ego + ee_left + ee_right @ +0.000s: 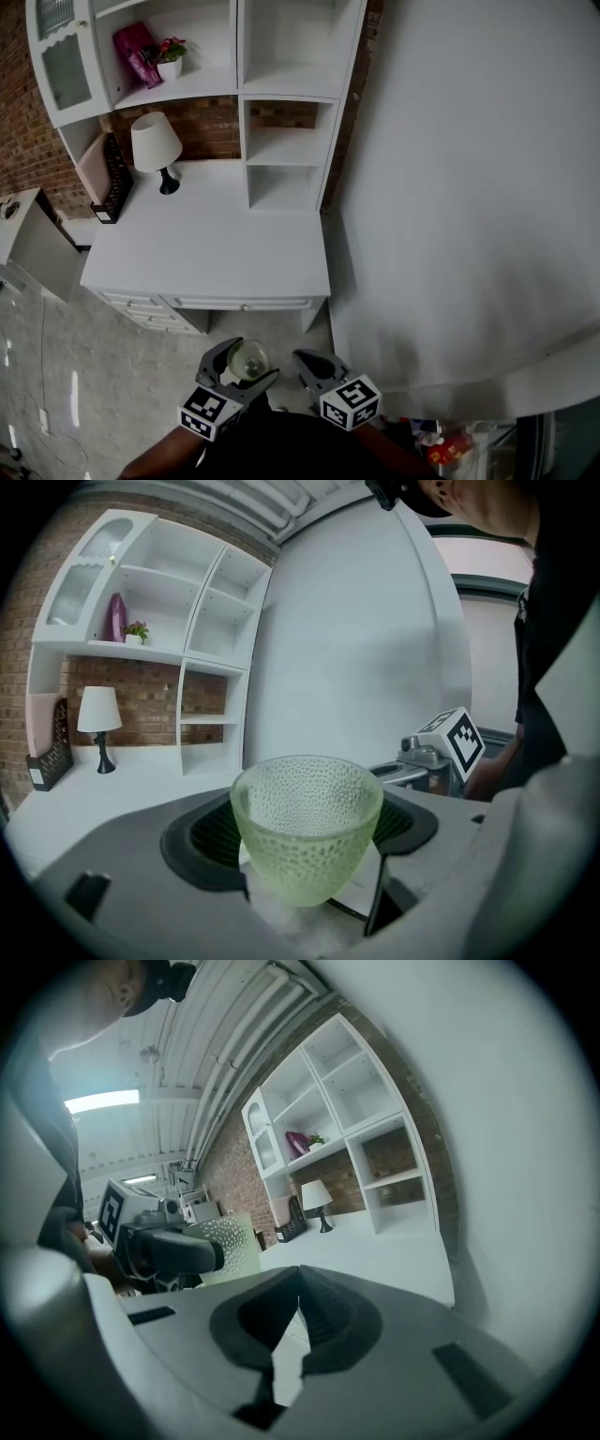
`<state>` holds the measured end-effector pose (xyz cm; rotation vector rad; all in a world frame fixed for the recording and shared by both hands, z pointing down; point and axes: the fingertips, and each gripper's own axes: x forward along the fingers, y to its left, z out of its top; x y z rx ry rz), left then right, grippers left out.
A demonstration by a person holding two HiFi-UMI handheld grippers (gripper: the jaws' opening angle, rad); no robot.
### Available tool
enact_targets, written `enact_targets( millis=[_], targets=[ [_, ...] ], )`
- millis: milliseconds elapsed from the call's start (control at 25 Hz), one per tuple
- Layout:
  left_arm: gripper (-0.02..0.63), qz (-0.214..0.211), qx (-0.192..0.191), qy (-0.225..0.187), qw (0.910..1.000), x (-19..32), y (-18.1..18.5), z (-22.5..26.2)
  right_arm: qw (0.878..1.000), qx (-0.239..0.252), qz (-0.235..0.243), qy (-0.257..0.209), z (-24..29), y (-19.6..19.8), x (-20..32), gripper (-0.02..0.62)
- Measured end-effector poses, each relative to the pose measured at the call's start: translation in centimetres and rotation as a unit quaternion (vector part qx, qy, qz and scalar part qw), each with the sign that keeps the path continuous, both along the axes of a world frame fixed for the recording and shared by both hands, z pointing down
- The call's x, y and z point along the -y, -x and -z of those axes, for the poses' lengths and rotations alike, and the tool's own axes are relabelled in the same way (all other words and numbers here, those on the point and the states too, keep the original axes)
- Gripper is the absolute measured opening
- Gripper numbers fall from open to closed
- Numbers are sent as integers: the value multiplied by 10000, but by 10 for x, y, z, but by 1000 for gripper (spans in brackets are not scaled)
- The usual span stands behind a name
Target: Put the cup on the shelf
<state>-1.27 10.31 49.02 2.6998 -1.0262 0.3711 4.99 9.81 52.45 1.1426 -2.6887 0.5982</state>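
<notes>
Bench: one, white, with drawers along its front.
Shelf: one white unit, standing on the bench's rear edge.
Lamp: one, at the bench's rear left.
Left hand-held gripper: one, off the bench's front edge, jaws clamped on the cup.
Right hand-held gripper: one, off the bench's front edge, jaws together, empty.
Cup: one, pale green dimpled glass, upright, off the bench's front.

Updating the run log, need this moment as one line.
stage: cup held short of desk | left gripper: shut on cup | right gripper: shut, empty | shelf: cup not yet placed
</notes>
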Motion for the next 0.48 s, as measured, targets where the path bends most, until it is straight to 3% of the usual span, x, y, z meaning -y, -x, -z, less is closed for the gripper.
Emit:
enact_targets(
  millis=[480],
  targets=[
    [390, -182, -99, 22, 9998, 86, 6, -3, 9997, -179, -162, 56, -5, 5, 82, 5]
  ],
)
